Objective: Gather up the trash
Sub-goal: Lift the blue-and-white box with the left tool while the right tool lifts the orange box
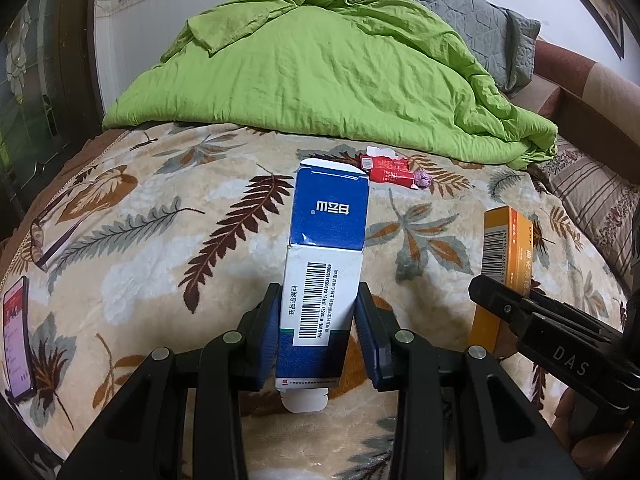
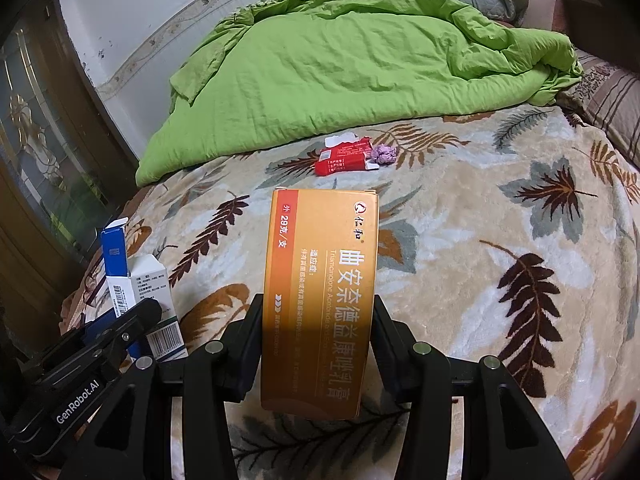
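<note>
Phone (image 1: pixel 16 336) left of blue box, on bed (image 1: pixel 160 248).
Left gripper (image 1: pixel 316 320): fingers clamped on blue box (image 1: pixel 326 256), raised above blanket.
Right gripper (image 2: pixel 318 332): fingers clamped on orange box (image 2: pixel 322 292), right of blue box.
Red carton (image 2: pixel 344 160), purple wad (image 2: pixel 383 155) beyond, still to collect.
Judgement: keep both grips firm, carry level; open flaps may snag.

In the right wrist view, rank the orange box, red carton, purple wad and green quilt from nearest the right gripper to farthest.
1. orange box, held between the right gripper fingers.
2. red carton, ahead on the blanket.
3. purple wad, touching the carton's right end; nearly level.
4. green quilt, behind.
</note>
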`<state>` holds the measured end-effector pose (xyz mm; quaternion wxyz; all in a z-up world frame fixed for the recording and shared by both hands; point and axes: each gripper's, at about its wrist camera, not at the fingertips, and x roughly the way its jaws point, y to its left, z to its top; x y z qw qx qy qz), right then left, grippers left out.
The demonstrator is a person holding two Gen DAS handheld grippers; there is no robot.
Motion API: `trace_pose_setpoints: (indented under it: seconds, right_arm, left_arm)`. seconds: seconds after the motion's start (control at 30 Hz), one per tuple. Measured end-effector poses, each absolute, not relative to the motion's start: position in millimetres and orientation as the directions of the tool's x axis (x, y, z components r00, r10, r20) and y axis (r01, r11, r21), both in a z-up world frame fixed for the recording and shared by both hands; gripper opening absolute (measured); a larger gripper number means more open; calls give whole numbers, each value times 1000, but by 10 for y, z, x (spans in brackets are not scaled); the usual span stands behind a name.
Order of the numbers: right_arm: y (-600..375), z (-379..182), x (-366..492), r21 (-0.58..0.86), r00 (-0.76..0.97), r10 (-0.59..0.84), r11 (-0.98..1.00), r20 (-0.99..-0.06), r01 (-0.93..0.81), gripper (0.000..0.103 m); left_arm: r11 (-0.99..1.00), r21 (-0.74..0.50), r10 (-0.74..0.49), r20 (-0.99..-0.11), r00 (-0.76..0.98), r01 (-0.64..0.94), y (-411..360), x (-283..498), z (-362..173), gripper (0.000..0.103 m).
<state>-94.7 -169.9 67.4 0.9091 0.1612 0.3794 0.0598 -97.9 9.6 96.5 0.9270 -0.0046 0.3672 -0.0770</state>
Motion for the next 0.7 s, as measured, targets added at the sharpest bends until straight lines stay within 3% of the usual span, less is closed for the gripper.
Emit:
trace_pose_setpoints:
  seconds: [0.7]
  right_arm:
    - [-1944,807,-1244,388,702,251,921,-666,39,54]
  left_arm:
    - [978,-61,-190,-664,723,201,-118,-1062,1068,35]
